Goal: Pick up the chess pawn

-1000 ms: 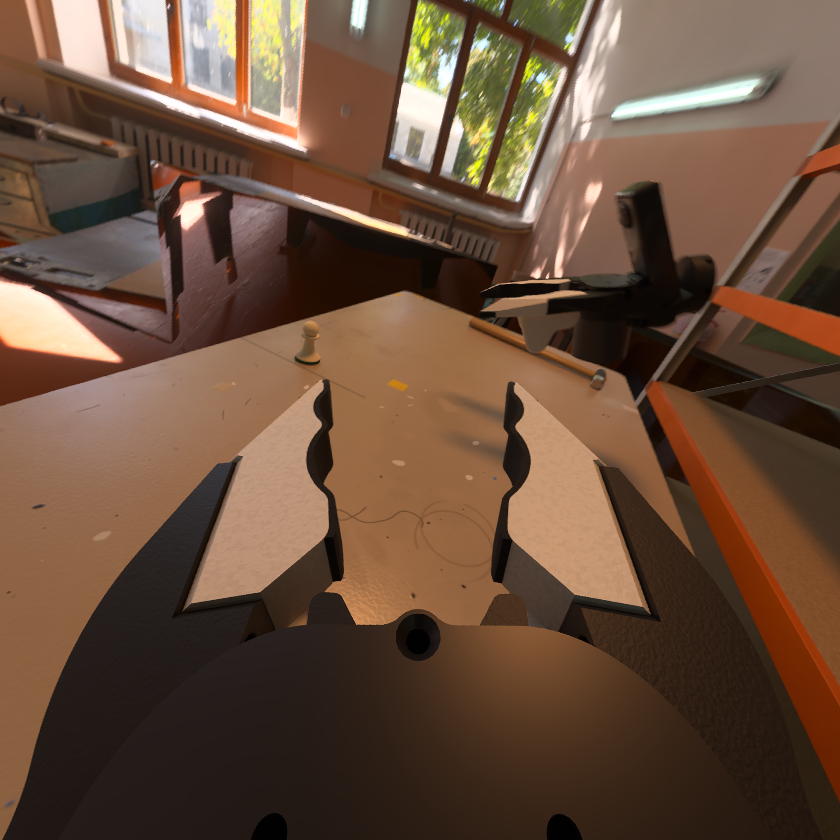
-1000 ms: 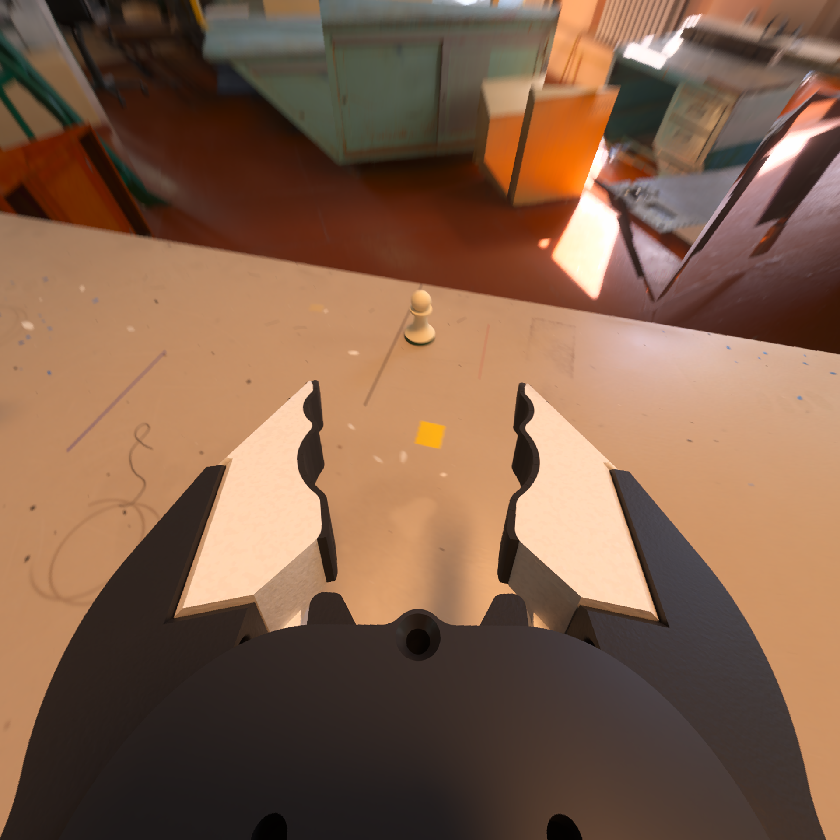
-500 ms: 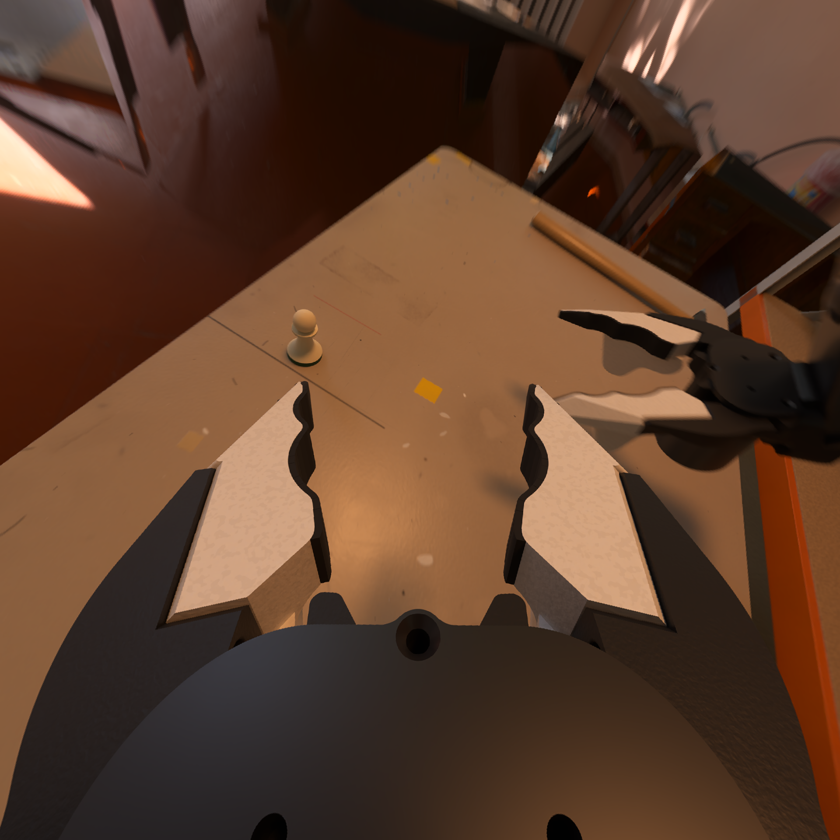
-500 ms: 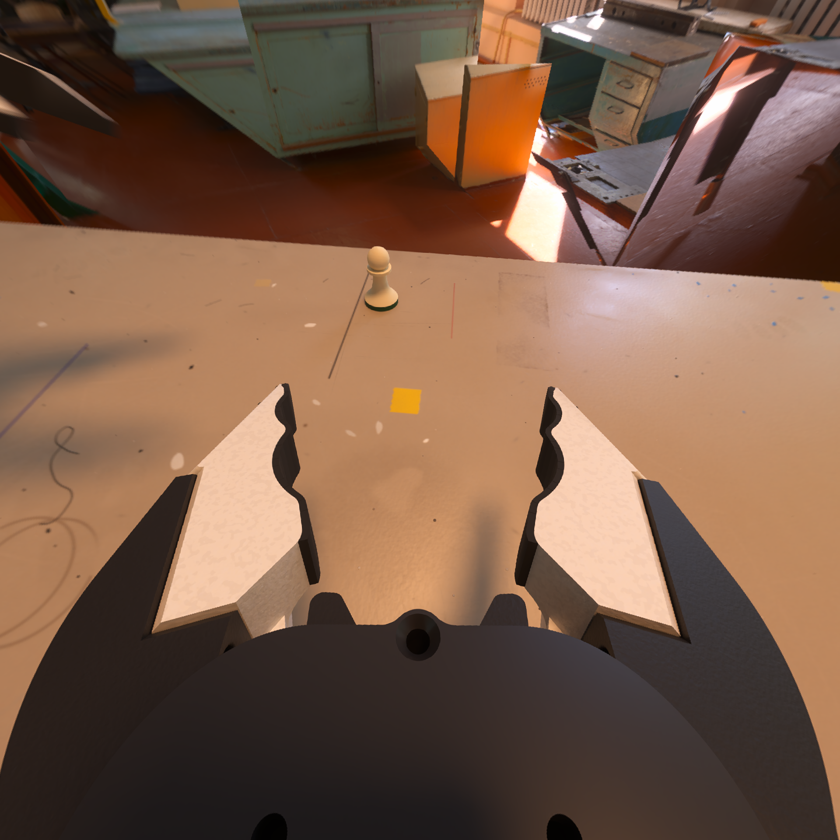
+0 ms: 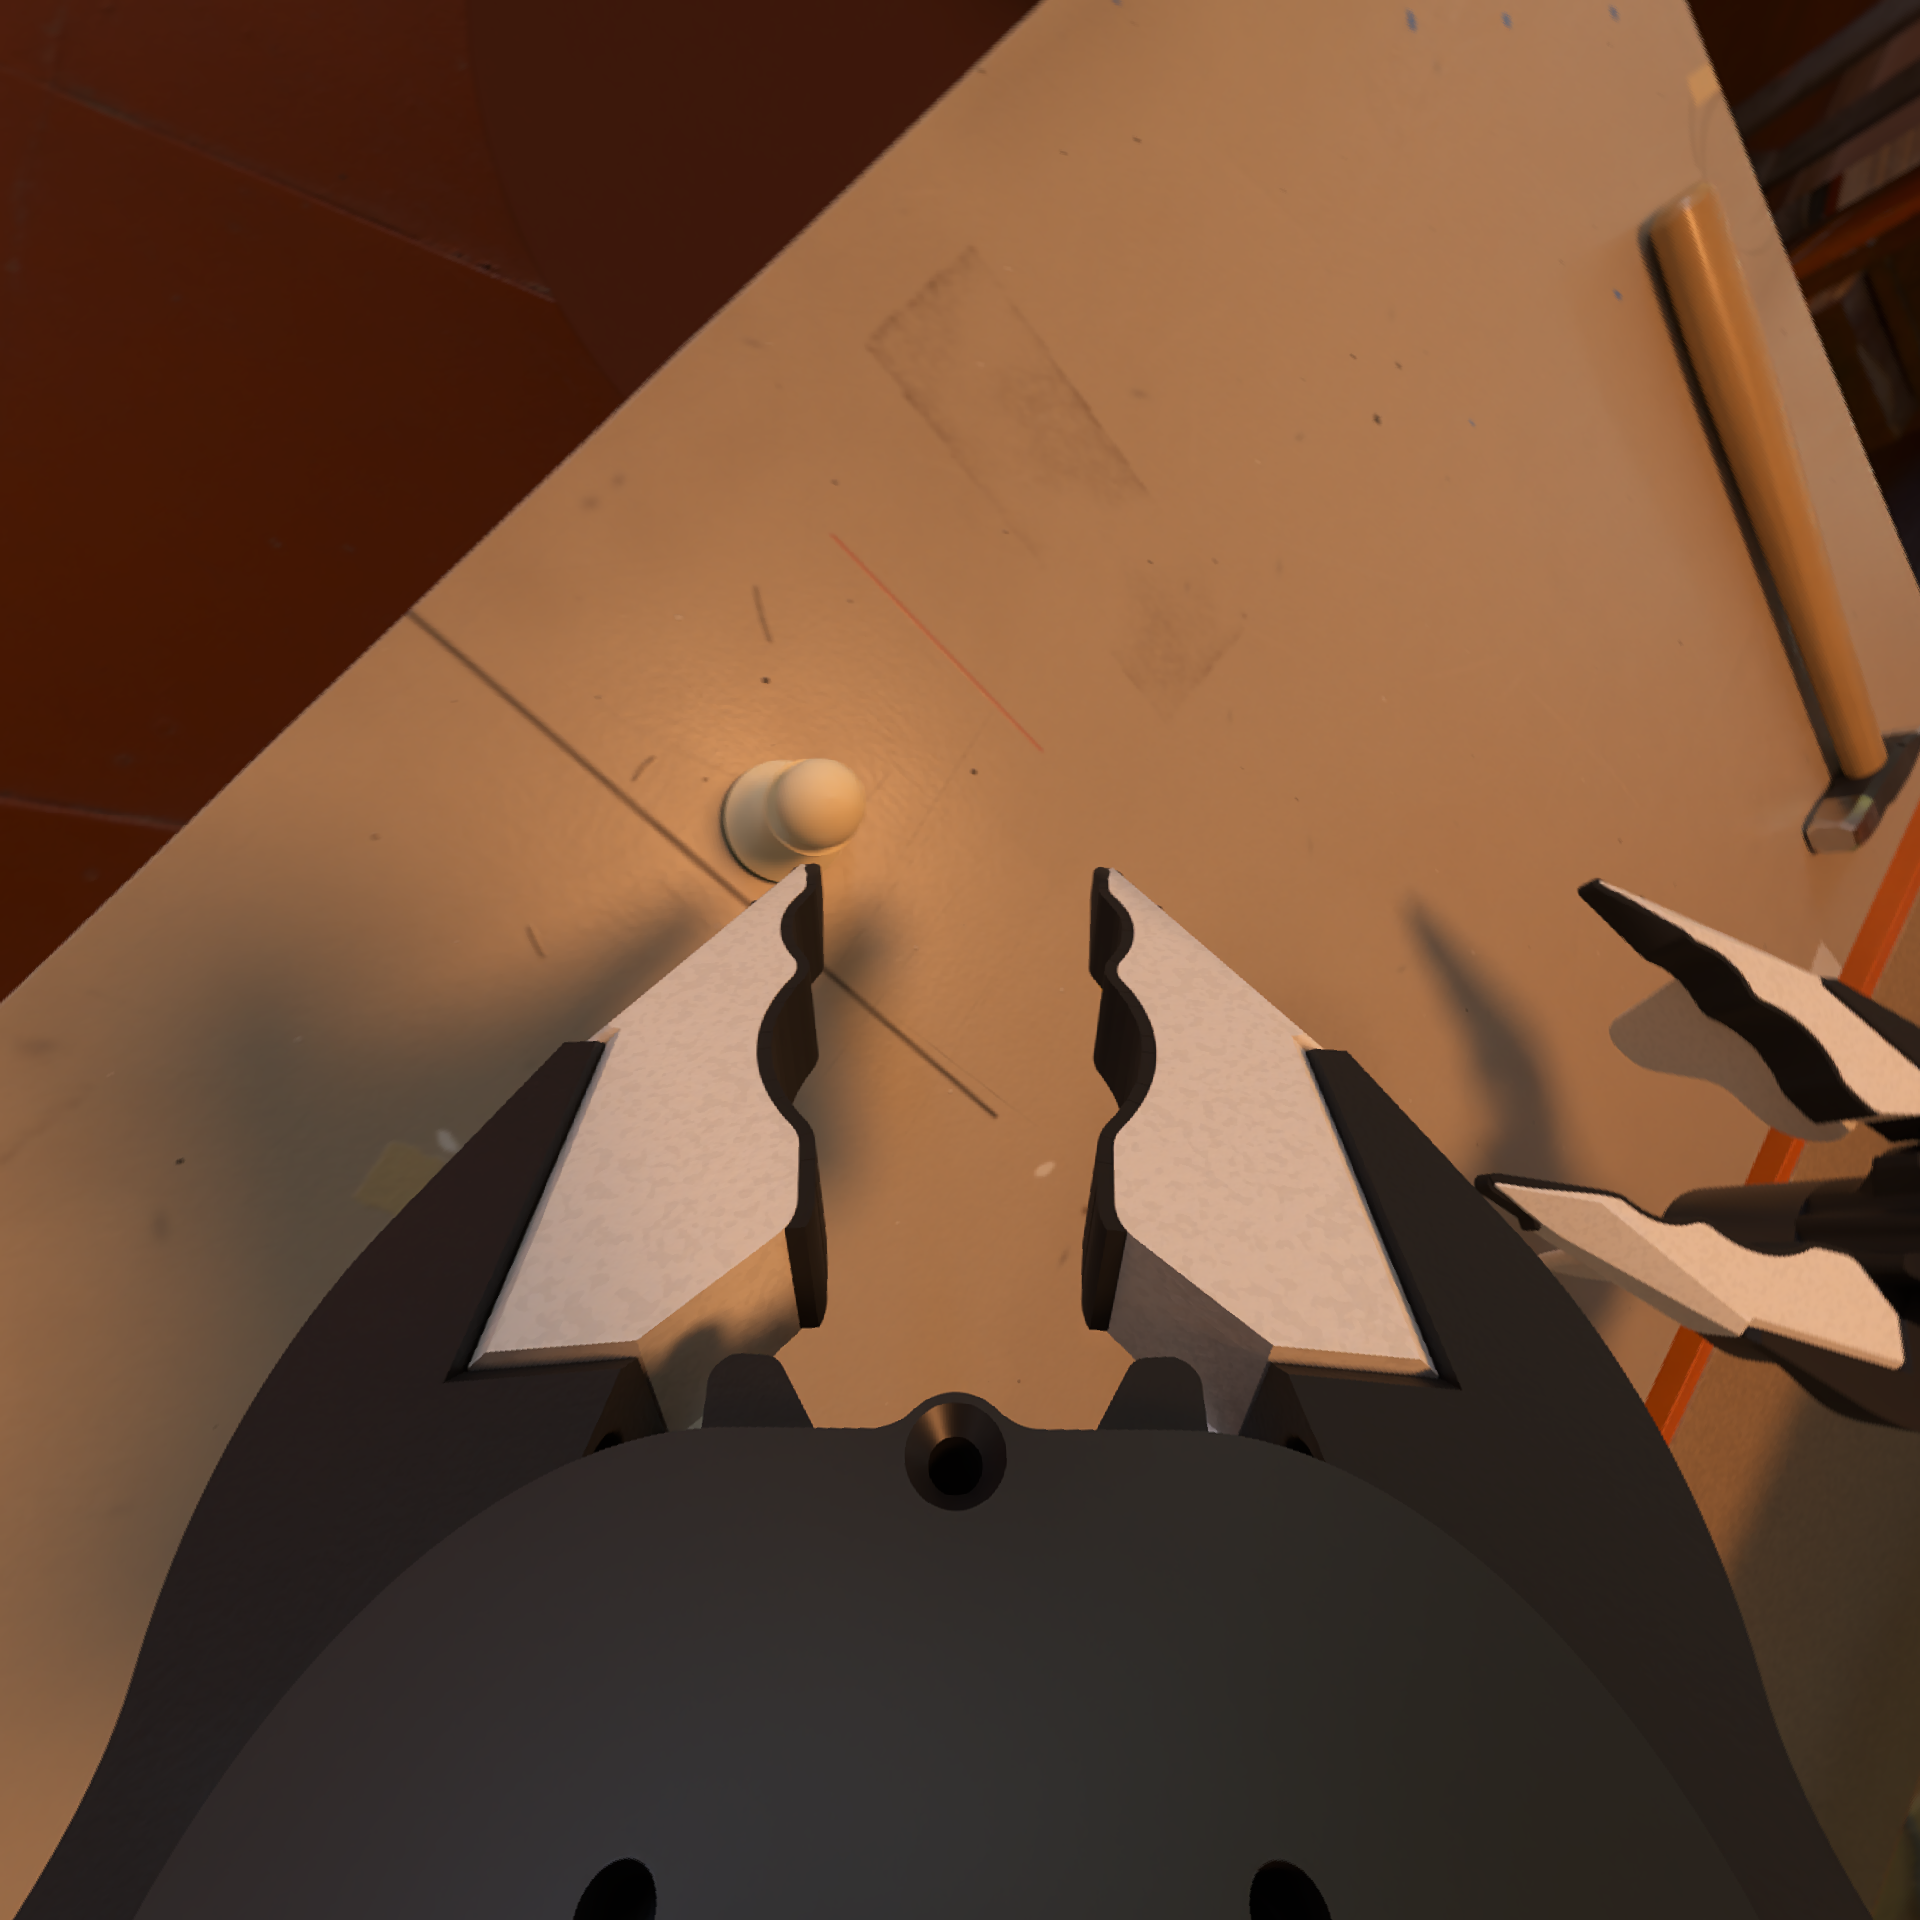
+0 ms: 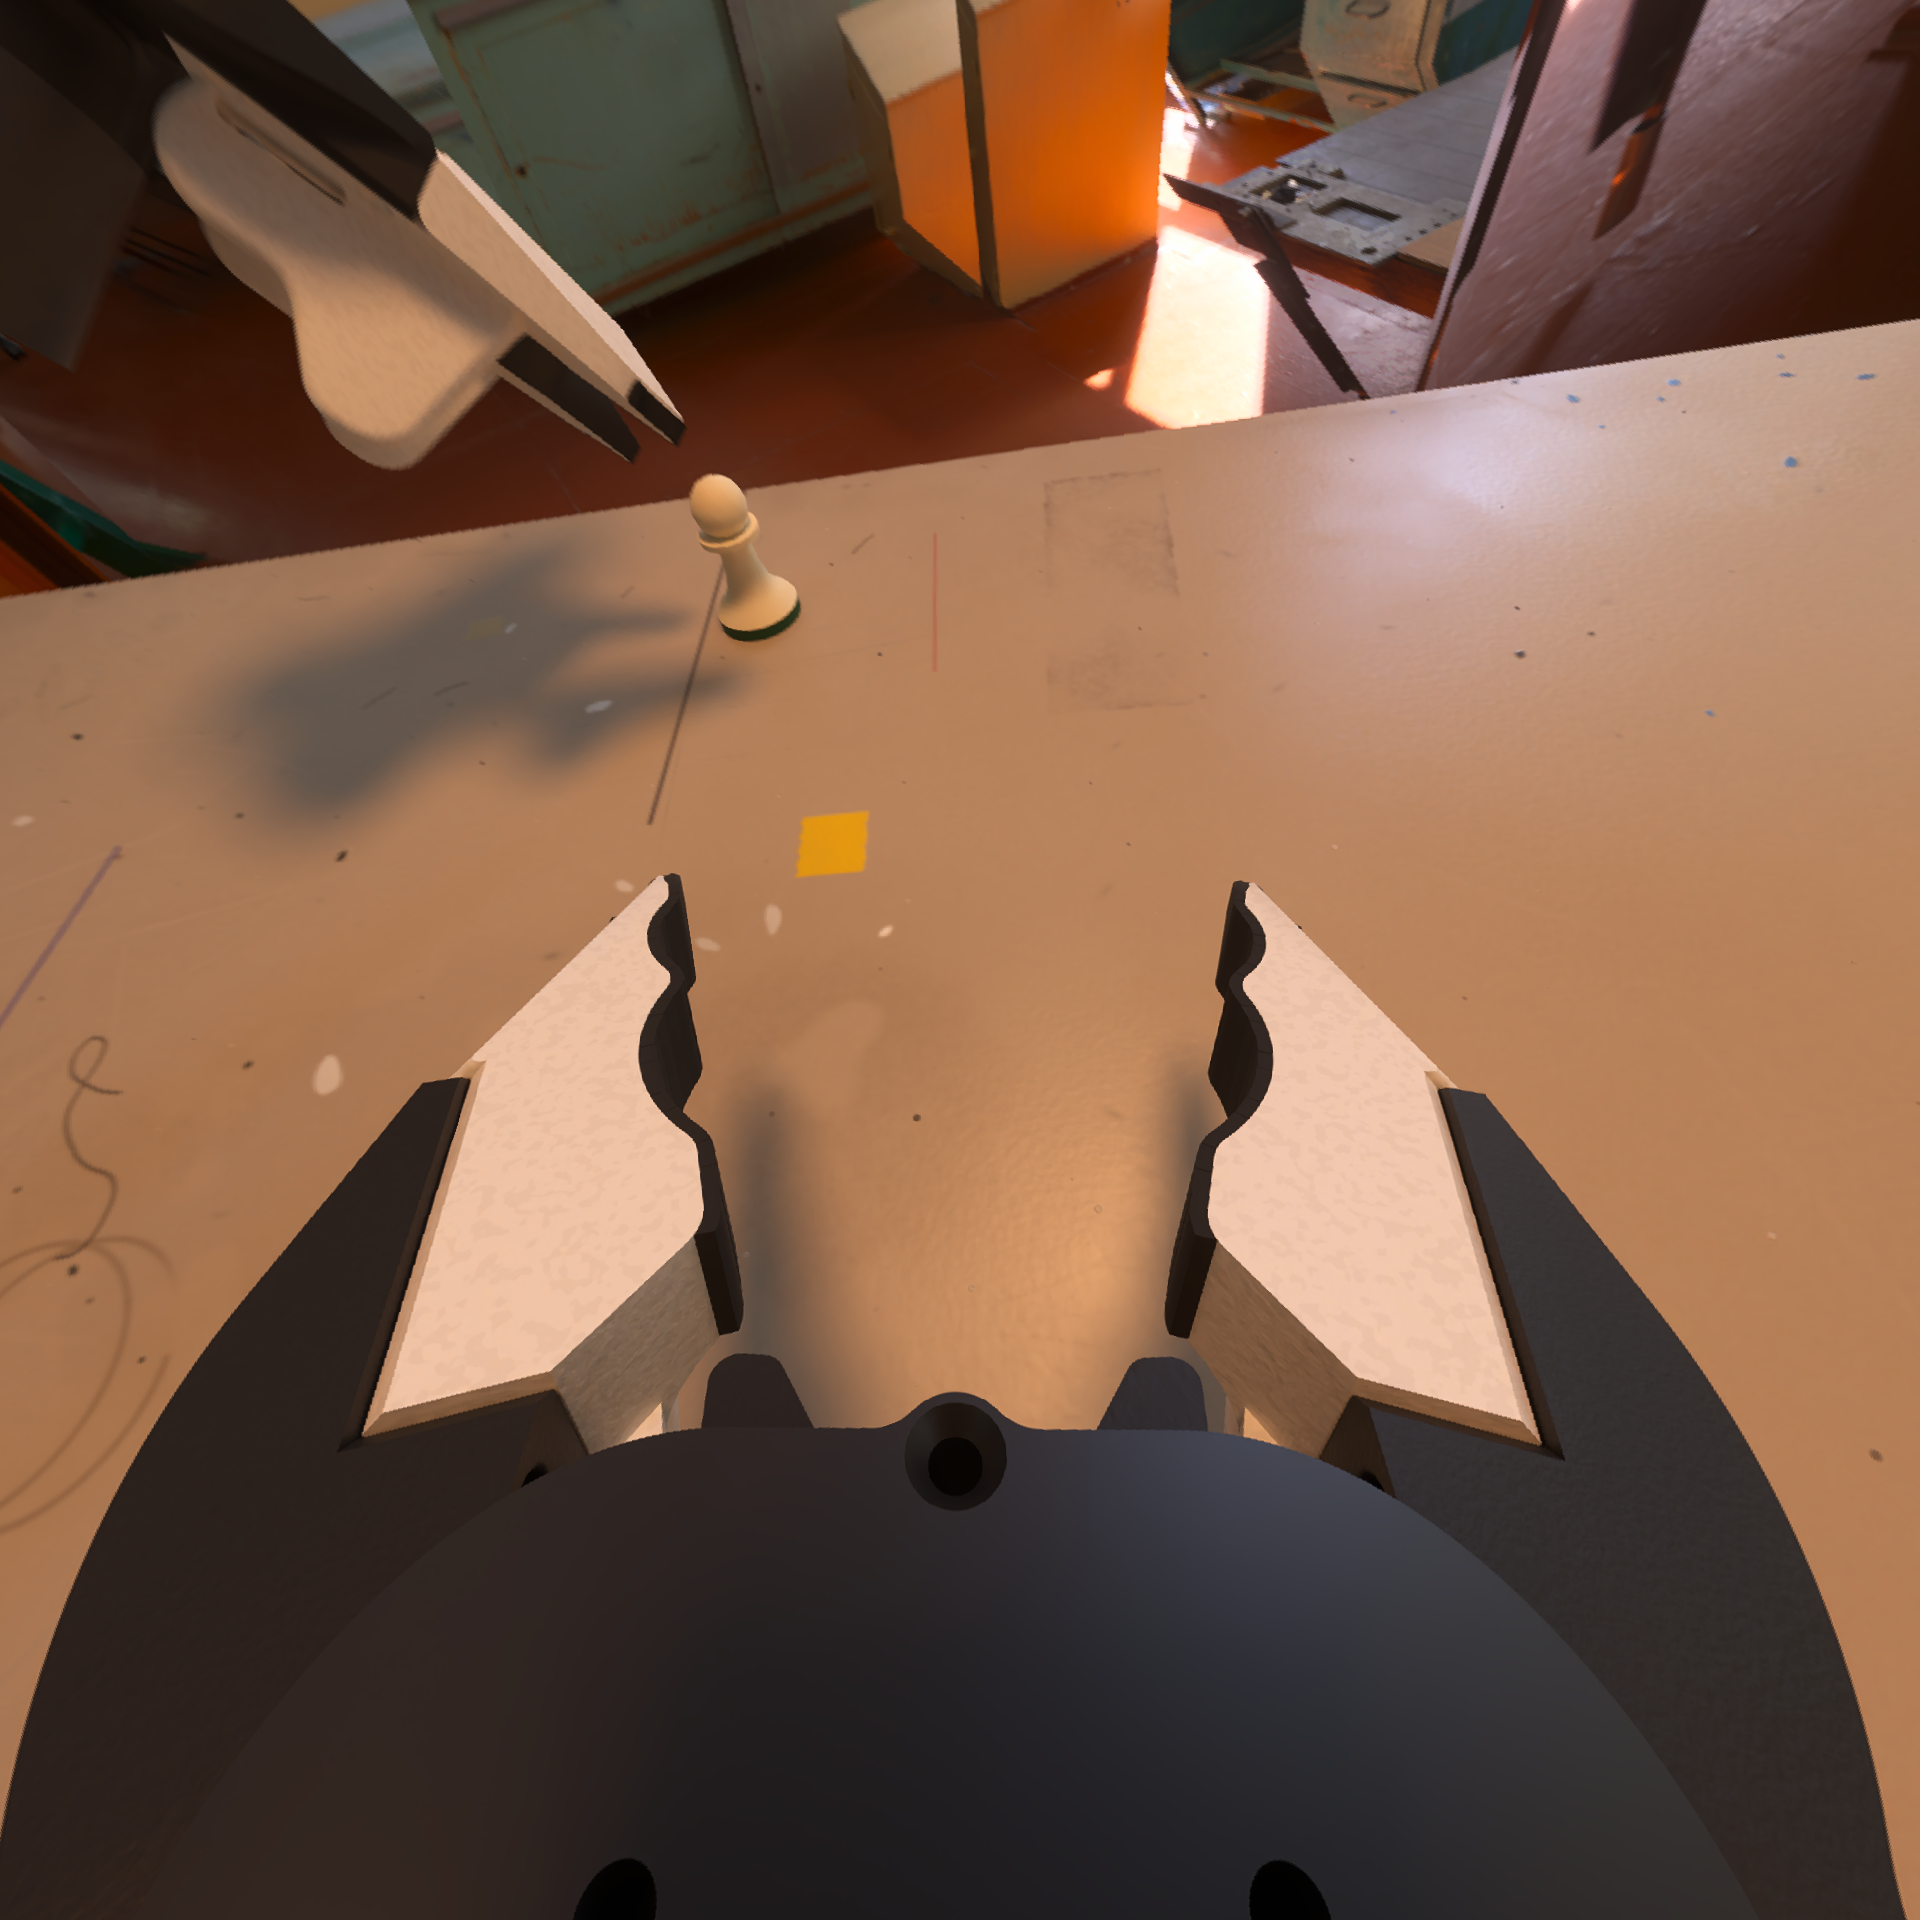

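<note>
The cream chess pawn [image 5: 795,816] stands upright on the tan table [image 5: 1247,312], near its left edge. My left gripper [image 5: 954,883] is open and empty, looking down on the pawn from above. The pawn sits just past my left fingertip [image 5: 800,894], outside the gap. In the right wrist view the pawn [image 6: 743,561] stands ahead and left, and the left gripper [image 6: 649,428] hangs just above it and apart from it. My right gripper [image 6: 954,894] is open and empty, low over the table [image 6: 1351,727], well short of the pawn. It also shows in the left wrist view [image 5: 1538,1039].
A hammer with a wooden handle [image 5: 1756,488] lies near the table's far right edge. A small yellow square [image 6: 831,844] is flat on the table before my right gripper. The table edge runs just behind the pawn, with red floor below. Cabinets [image 6: 623,135] stand beyond.
My left gripper has moved forward, tilted down over the pawn, and its jaws have narrowed somewhat. The right gripper has stayed nearly still. The pawn has not moved.
</note>
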`<state>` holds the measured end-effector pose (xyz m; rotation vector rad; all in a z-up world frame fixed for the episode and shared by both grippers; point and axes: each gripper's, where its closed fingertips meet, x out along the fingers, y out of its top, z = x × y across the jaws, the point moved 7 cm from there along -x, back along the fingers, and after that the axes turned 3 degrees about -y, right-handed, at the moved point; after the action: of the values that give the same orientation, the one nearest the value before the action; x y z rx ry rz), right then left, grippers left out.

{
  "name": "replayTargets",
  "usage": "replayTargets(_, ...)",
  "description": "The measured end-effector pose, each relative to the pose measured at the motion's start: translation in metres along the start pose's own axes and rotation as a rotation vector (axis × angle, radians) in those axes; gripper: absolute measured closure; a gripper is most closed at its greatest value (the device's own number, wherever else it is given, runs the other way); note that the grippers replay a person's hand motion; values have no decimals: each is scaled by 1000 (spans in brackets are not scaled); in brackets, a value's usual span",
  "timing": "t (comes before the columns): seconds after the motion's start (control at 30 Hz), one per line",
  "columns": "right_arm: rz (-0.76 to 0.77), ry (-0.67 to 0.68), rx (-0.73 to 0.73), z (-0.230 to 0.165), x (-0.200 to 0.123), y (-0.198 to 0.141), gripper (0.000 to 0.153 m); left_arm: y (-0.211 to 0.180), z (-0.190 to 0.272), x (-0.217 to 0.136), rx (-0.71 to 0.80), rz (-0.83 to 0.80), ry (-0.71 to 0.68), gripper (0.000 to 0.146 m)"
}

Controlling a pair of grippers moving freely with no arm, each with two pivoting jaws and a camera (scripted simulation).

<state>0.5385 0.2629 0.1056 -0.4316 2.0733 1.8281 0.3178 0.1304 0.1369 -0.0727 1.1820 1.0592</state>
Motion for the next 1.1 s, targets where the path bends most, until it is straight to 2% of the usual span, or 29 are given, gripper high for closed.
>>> replayTargets(0.2, -37, -51, -70, -2, 3, -3, 49, 9, -9, -4, -68, 26, 72, 109)
replayTargets(0.33, -57, -68, -97, -2, 3, -4, 48, 10, 1, -3, -70, 27, 42, 104)
replayTargets(0.43, -68, -72, -102, -2, 4, -5, 48, 9, 3, 0, -16, -18, 109, 98)
replayTargets(0.67, -93, -64, -130, -7, 6, -7, 48, 17, 1, 3, -60, -34, 159, 92)
replayTargets(0.8, -108, -58, -158, -9, 7, -8, 49, 15, 4, 9, -86, -110, 162, 90)
replayTargets(0.9, -114, -59, -160, -10, 7, -9, 49, 11, 9, 10, -52, -233, 173, 90)
replayTargets(1.0, -114, -47, -156, -11, 8, -8, 49, 11, 15, 7, 17, -353, 243, 101)
replayTargets(1.1, -119, -39, -165, -14, 8, -8, 49, 12, 17, 8, 21, -400, 282, 104)
